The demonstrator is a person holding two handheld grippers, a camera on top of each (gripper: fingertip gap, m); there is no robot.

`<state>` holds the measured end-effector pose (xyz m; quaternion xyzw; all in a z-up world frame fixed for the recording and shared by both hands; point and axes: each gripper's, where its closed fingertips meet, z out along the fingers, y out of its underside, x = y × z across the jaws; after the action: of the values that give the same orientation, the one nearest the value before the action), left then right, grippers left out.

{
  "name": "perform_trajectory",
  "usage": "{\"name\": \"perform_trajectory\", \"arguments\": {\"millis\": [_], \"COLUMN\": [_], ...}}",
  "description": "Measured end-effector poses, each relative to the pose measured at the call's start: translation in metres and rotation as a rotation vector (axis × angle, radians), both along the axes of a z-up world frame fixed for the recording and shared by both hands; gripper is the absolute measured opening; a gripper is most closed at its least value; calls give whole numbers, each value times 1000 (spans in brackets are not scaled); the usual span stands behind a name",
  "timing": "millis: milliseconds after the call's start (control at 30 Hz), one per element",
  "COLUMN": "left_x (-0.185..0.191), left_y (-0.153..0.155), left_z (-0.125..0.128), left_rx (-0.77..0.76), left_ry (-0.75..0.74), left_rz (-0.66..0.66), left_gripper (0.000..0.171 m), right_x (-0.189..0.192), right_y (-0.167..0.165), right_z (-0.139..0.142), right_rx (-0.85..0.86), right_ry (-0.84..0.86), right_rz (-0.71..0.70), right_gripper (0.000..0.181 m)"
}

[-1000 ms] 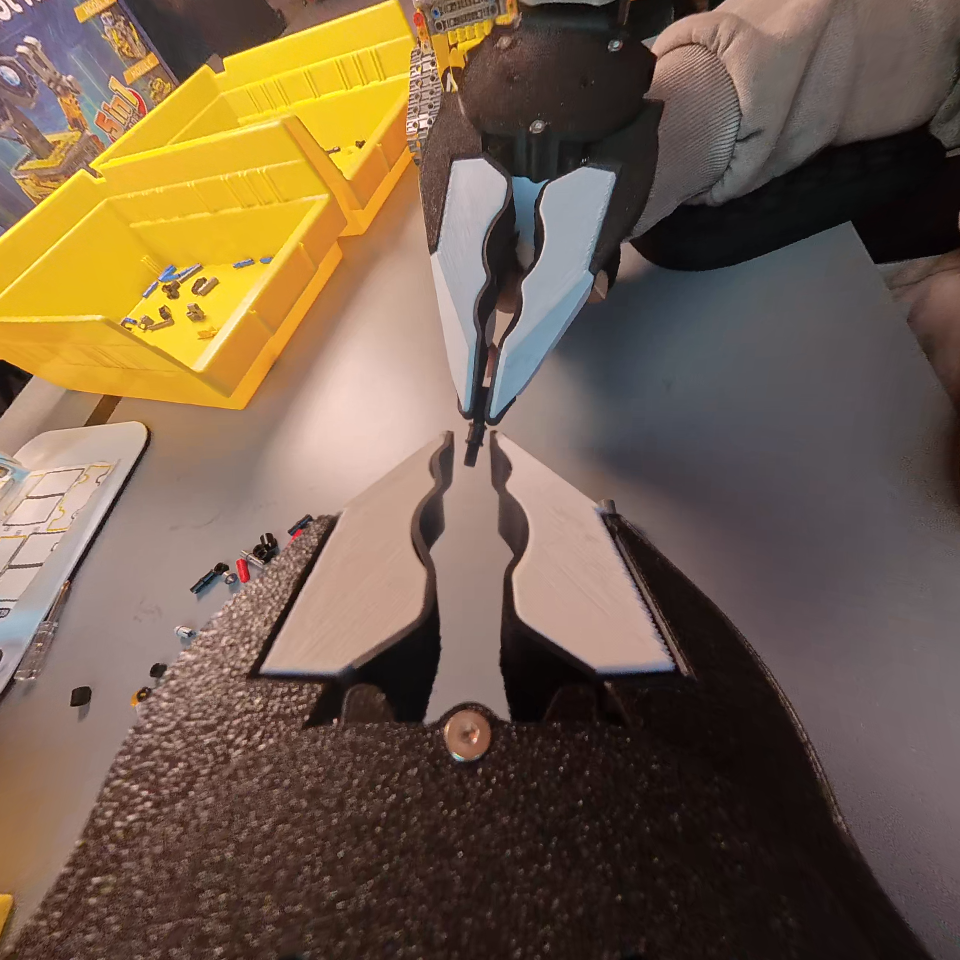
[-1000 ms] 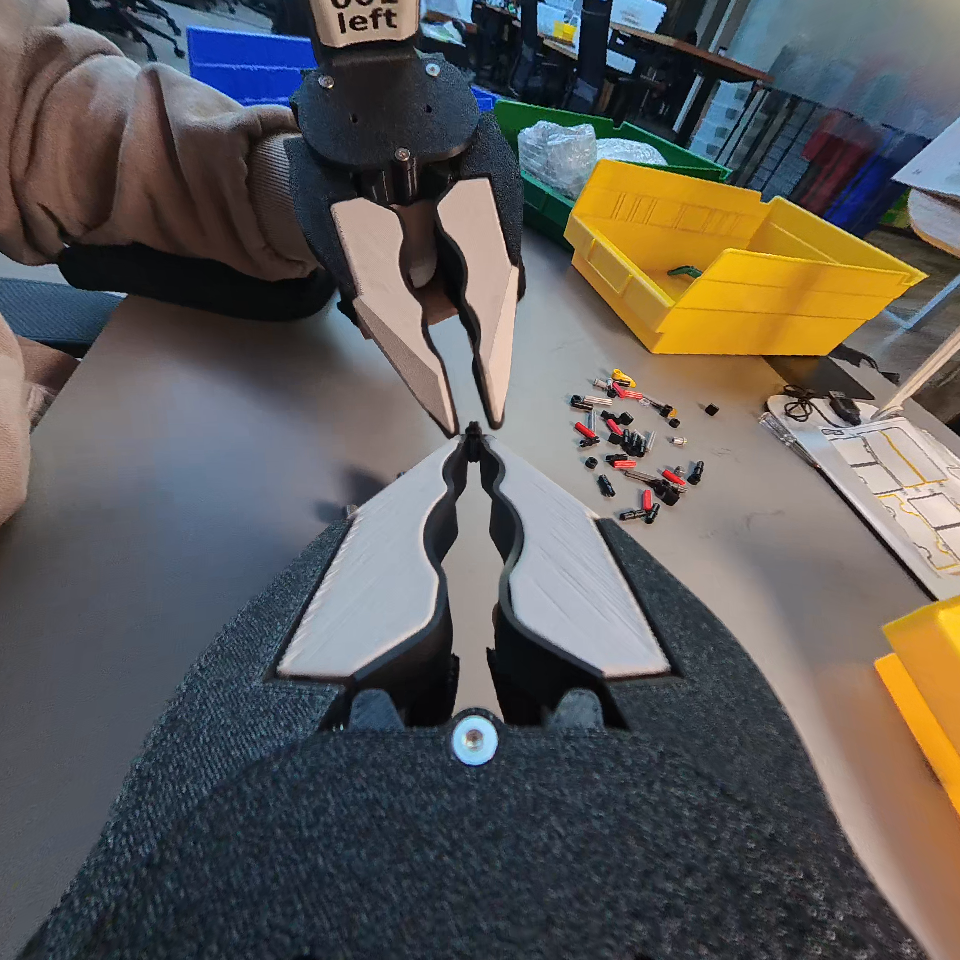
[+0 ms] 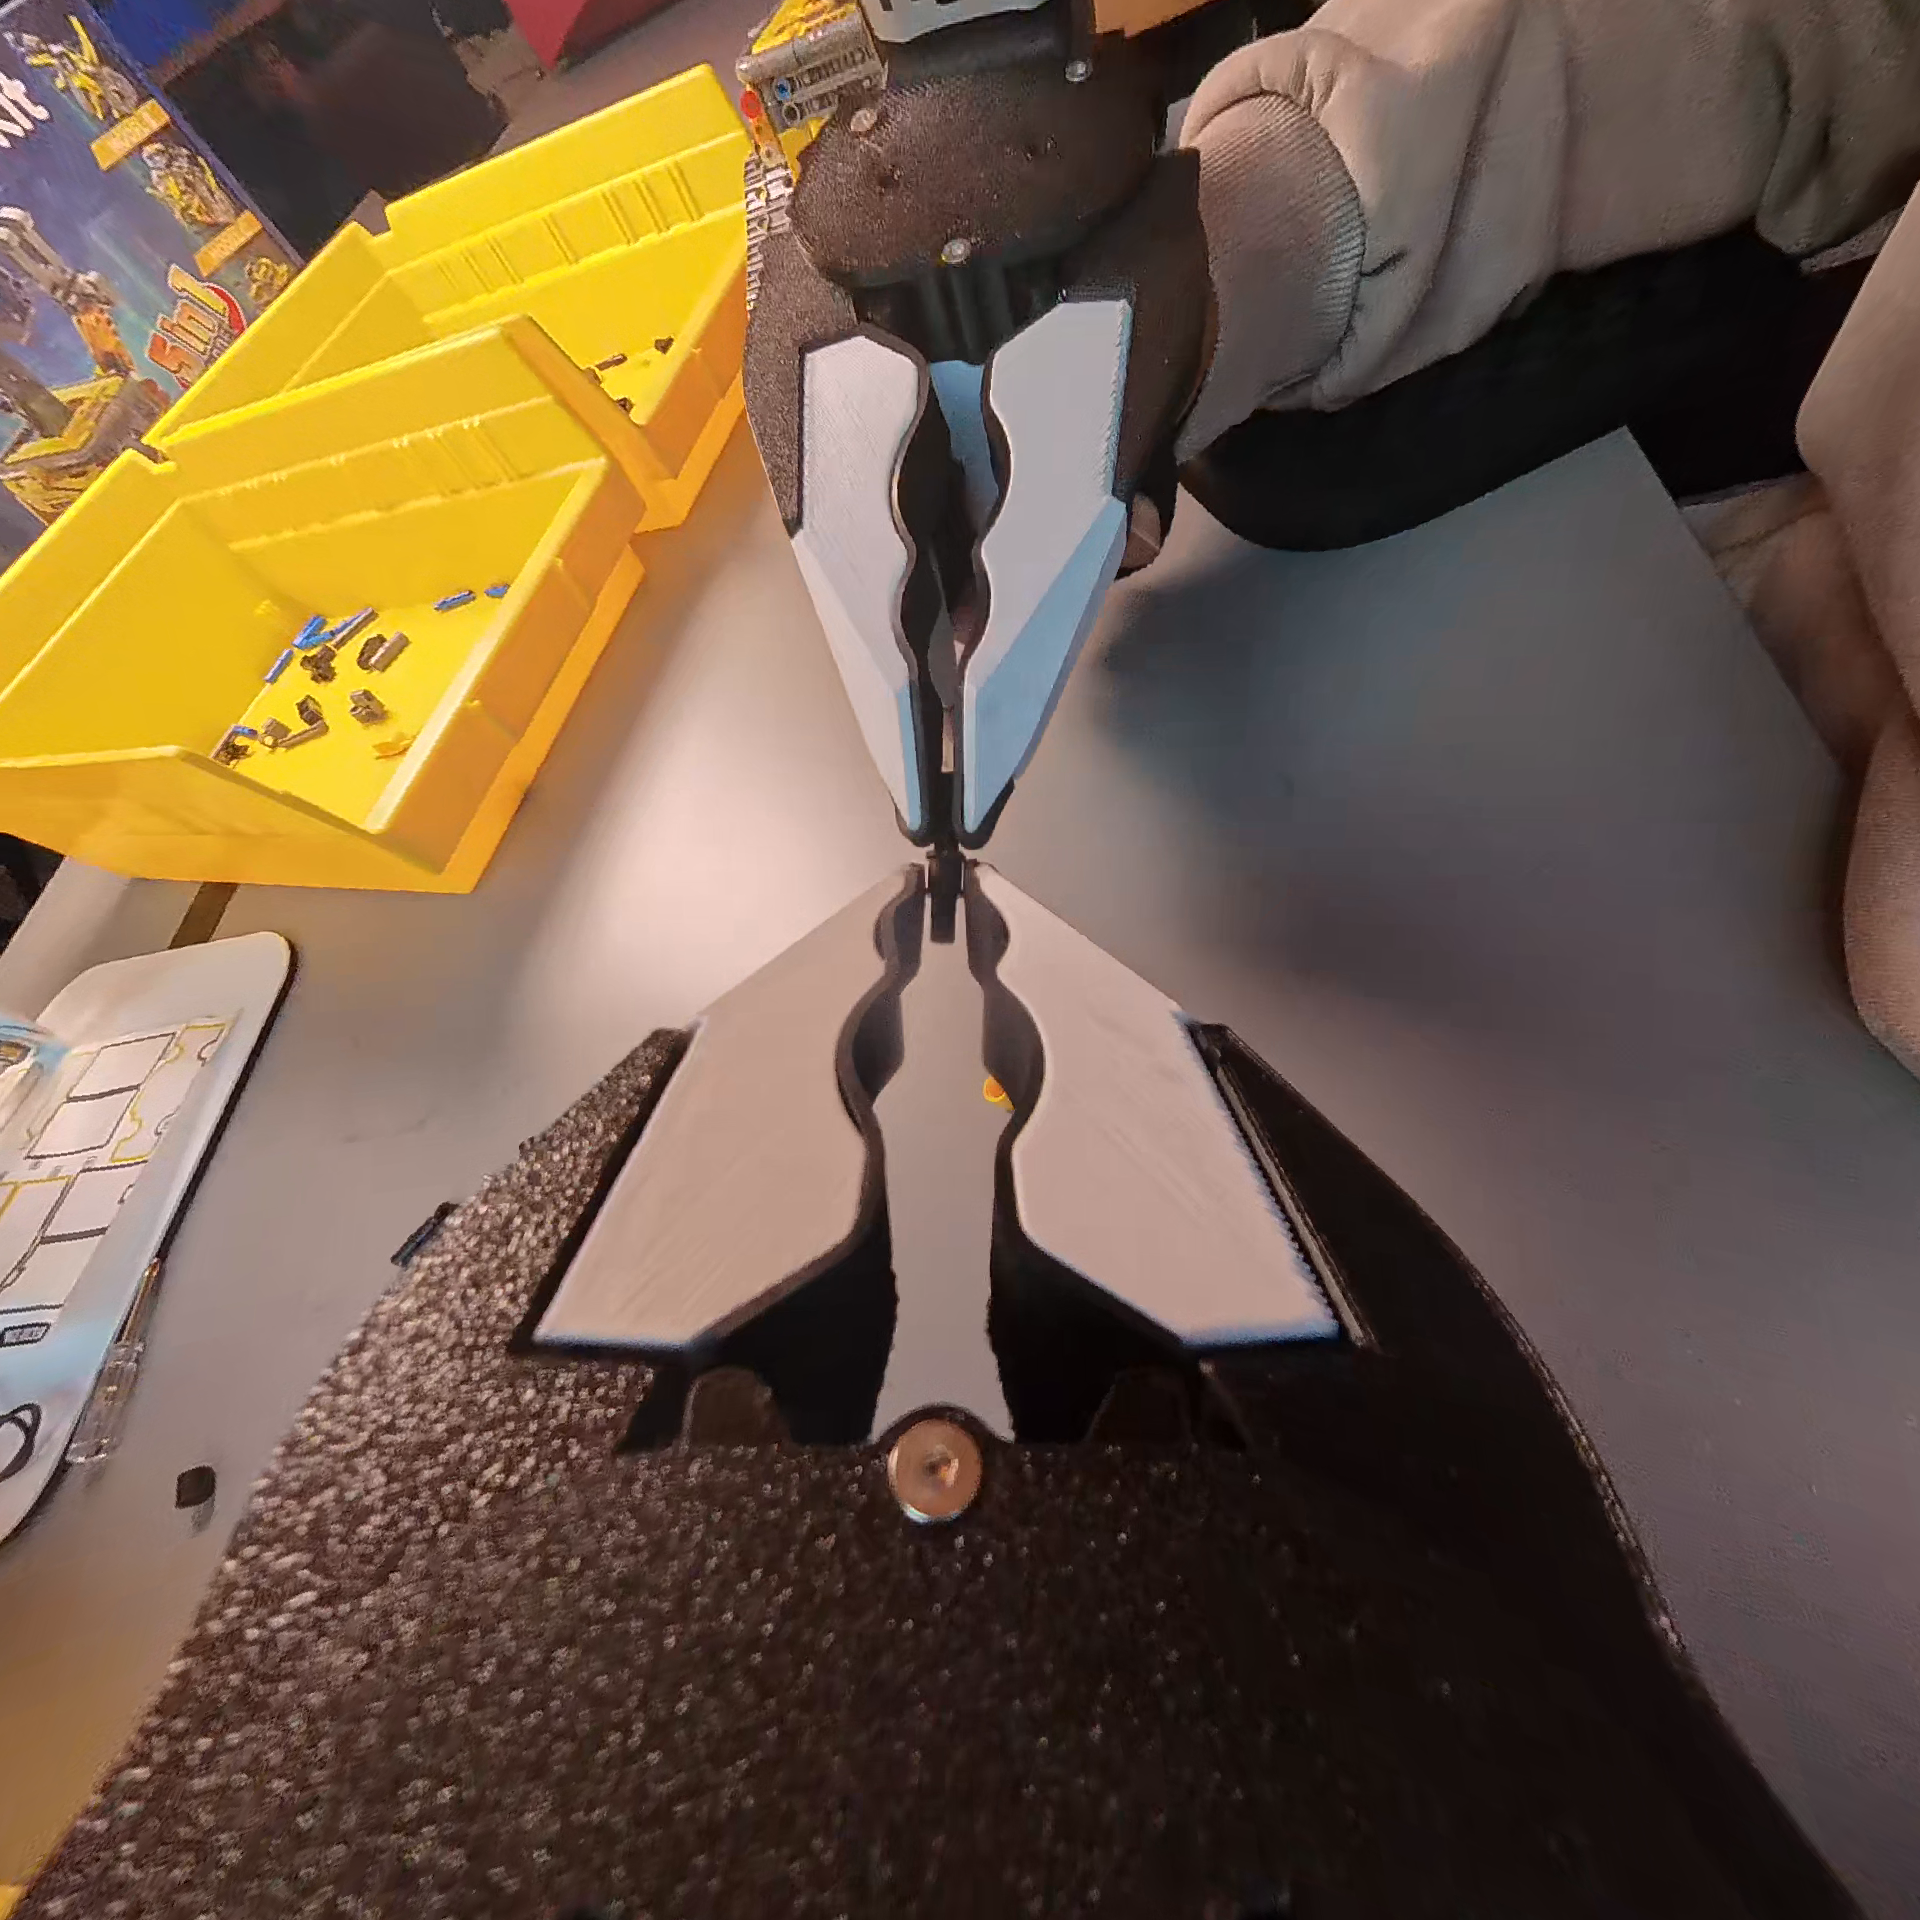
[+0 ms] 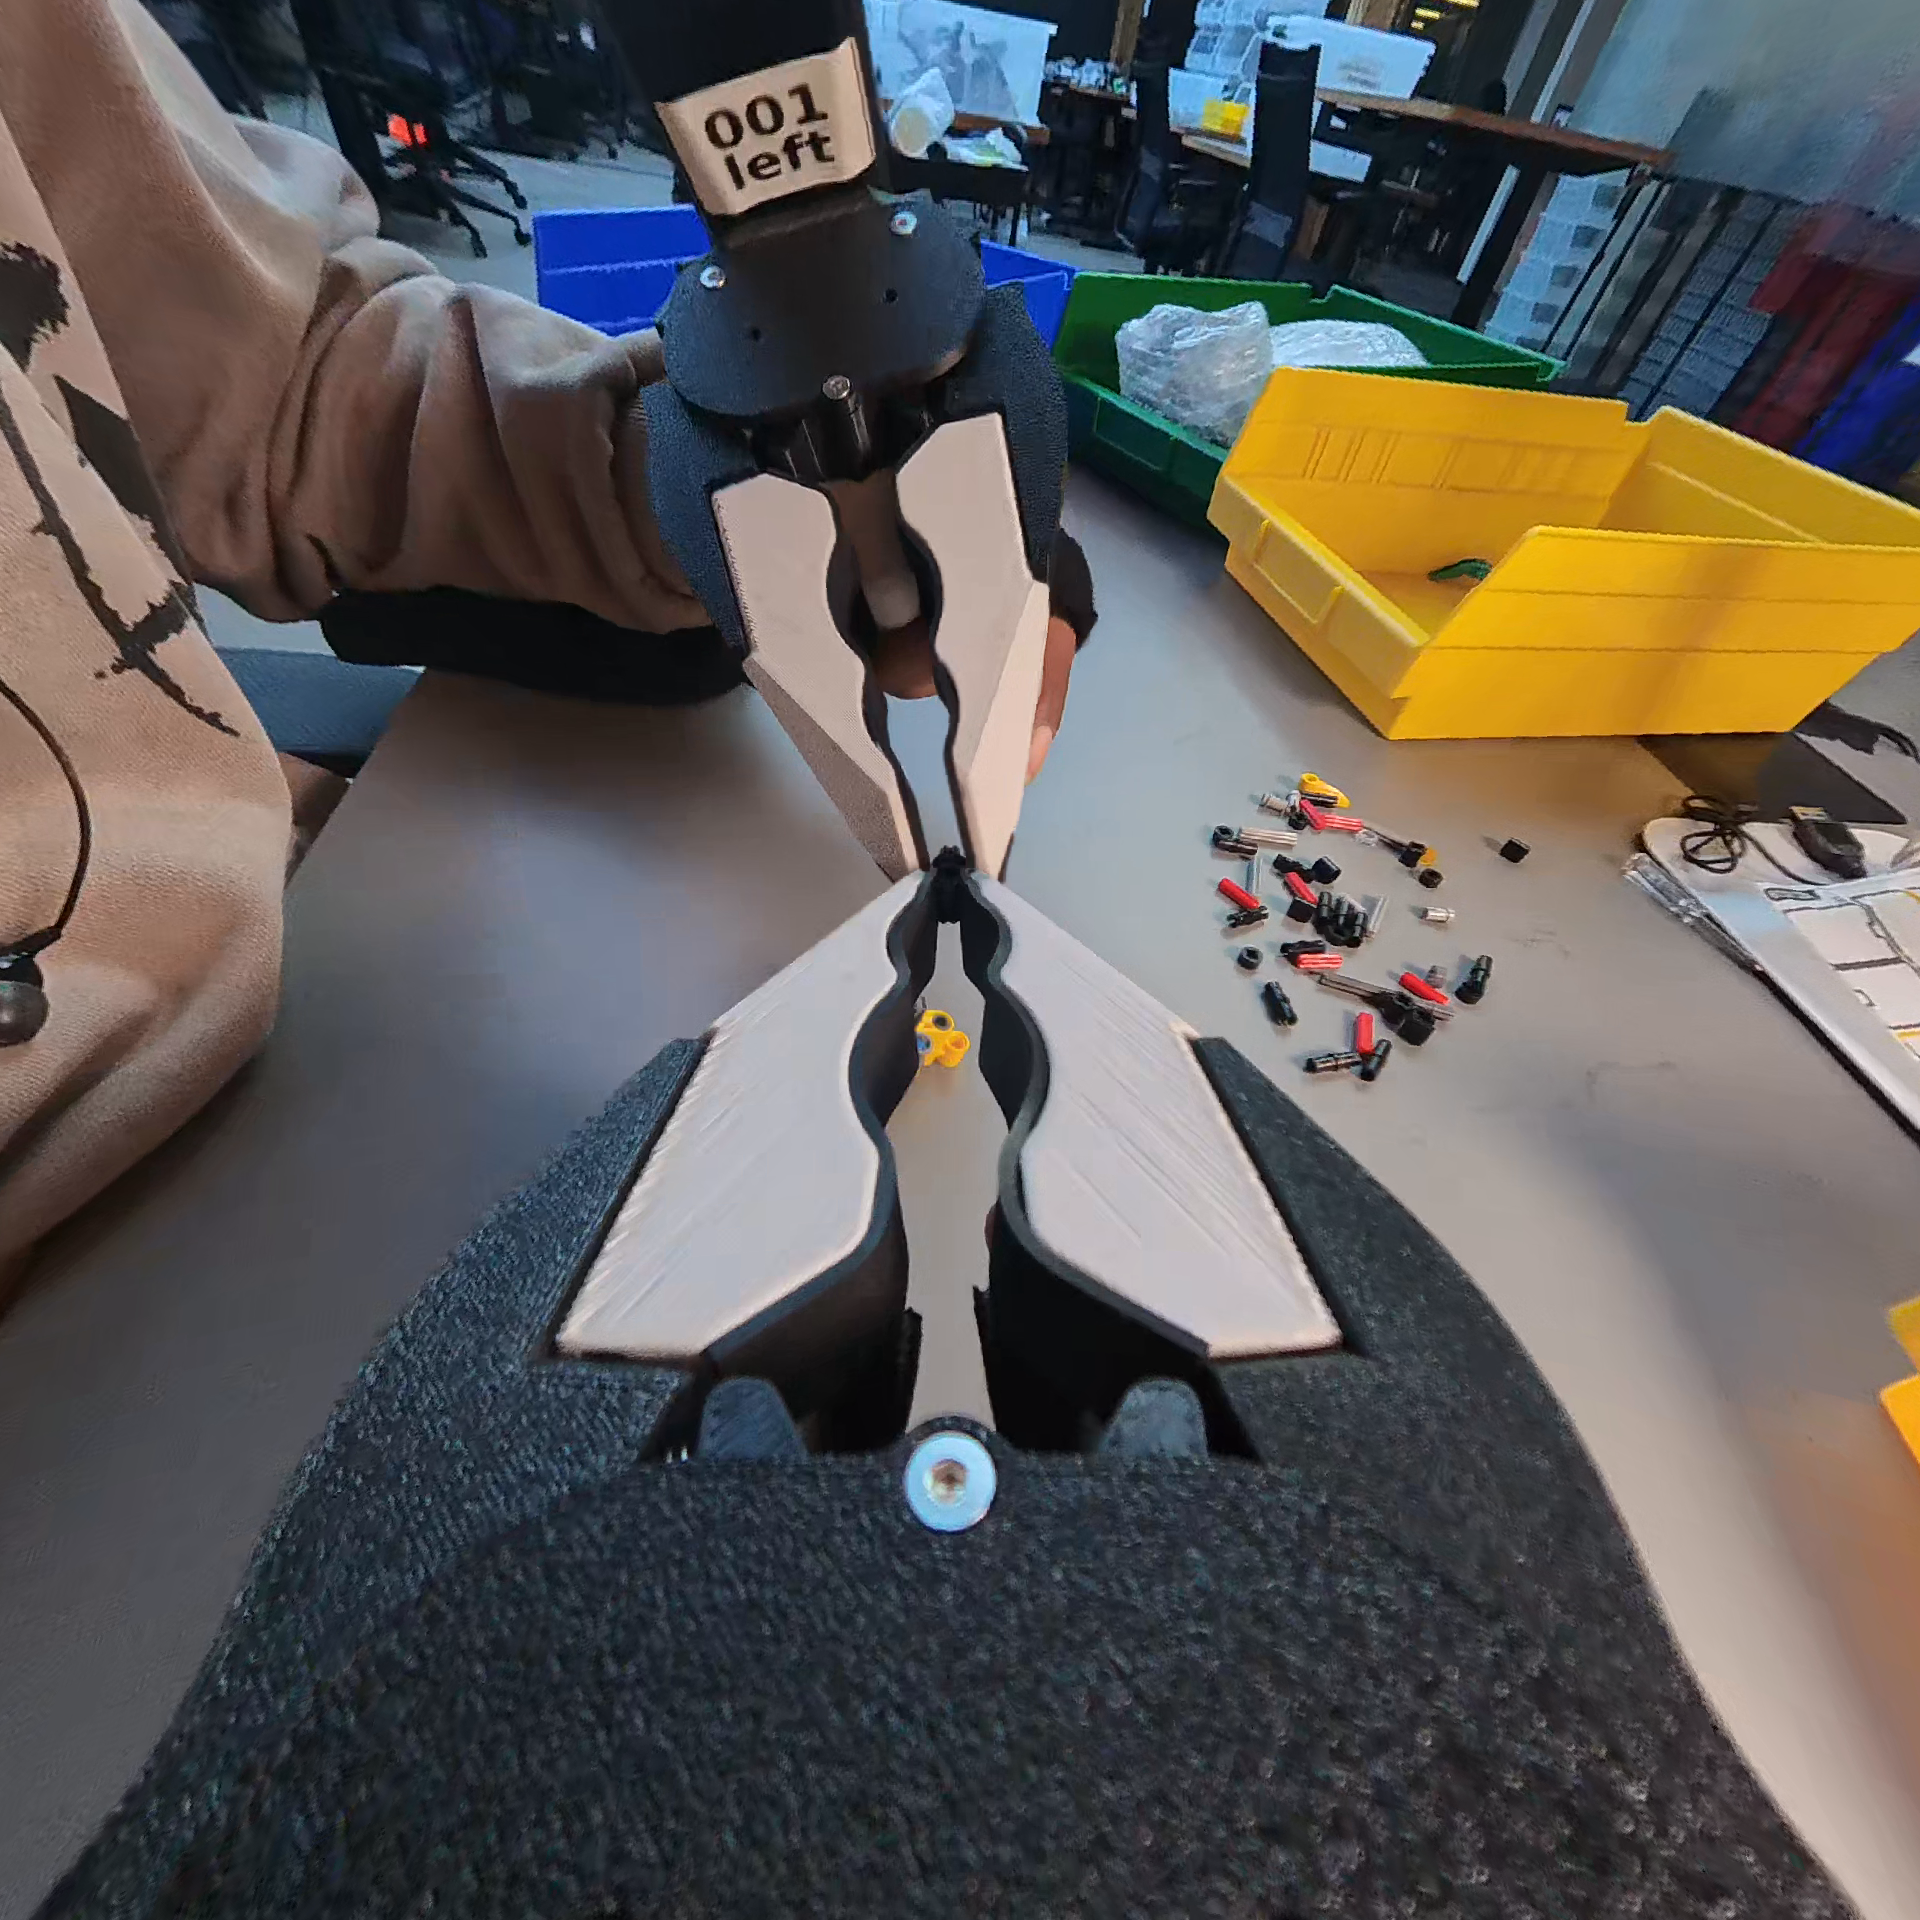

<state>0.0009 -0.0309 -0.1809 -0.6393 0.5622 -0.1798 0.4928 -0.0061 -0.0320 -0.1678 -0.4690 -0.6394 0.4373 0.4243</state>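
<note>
The left gripper (image 3: 943,902) and right gripper (image 4: 945,896) meet tip to tip above the grey table (image 3: 1403,831), each pressed together on an end of one small black pin (image 3: 943,904); whether that is one piece or two joined I cannot tell; a small yellow piece (image 4: 941,1040) lies on the table under the right gripper; loose red and black pieces (image 4: 1340,935) lie scattered near the right gripper; yellow bins (image 3: 343,582) stand beyond, one holding blue and black bits; an instruction sheet (image 3: 94,1122) lies at the table's edge.
</note>
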Motion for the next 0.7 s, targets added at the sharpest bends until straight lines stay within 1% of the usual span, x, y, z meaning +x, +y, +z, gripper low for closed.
{"name": "perform_trajectory", "arguments": {"millis": [67,200,300,467,500,533,600,633,700], "left_x": [0,-2,-2,-4,-12,-30,-63,-74,-86], "left_y": [0,-3,-5,-5,0,8,19,28,44], "left_z": [-2,-1,5,11,9,2,-10,-15,-26], "left_rx": [-3,-16,-7,-46,-49,-54,-132,-133,-143], "left_ry": [18,9,-23,-80,-72,-41,-66,-52,-11], "left_rz": [0,-8,-17,-26,2,62,151,205,281], "left_gripper": [6,6,6,6,5,5,6,6,6], "right_x": [0,-1,0,3,5,12,34,39,35], "right_y": [0,-3,-5,-6,-2,6,32,39,40], "right_z": [-3,-3,3,11,12,18,30,31,27], "right_rx": [0,12,10,16,14,5,-23,-18,-36], "right_ry": [-14,-24,2,25,32,56,101,105,101], "right_rz": [0,-1,10,20,10,-16,-95,-121,-124], "right_gripper": [2,1,1,1,1,2,1,1,1]}}
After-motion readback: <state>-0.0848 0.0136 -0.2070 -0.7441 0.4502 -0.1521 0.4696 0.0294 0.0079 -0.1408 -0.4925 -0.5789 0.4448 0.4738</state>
